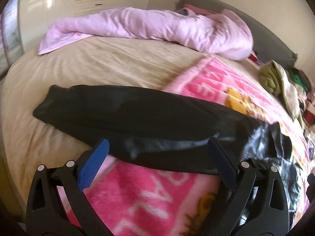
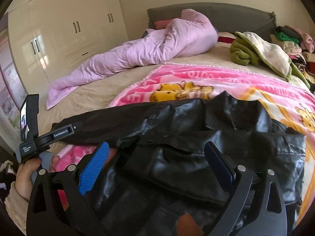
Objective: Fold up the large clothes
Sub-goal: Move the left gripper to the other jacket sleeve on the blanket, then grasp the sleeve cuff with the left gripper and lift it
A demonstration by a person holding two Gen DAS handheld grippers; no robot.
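Note:
A black leather jacket (image 2: 196, 137) lies on a pink cartoon blanket (image 2: 196, 78) on the bed. Its long sleeve (image 1: 122, 116) stretches out to the left over the beige sheet. My left gripper (image 1: 157, 143) is open, its blue fingers just above the near edge of the sleeve, holding nothing. My right gripper (image 2: 157, 149) is open over the jacket's body near the collar, holding nothing. The left gripper's handle (image 2: 37, 137) and the hand on it show at the left of the right wrist view.
A rolled pink duvet (image 2: 147, 49) lies across the far side of the bed. A pile of clothes (image 2: 265, 49), green and cream on top, sits at the far right by the grey headboard (image 2: 226, 13). White wardrobes (image 2: 65, 29) stand left.

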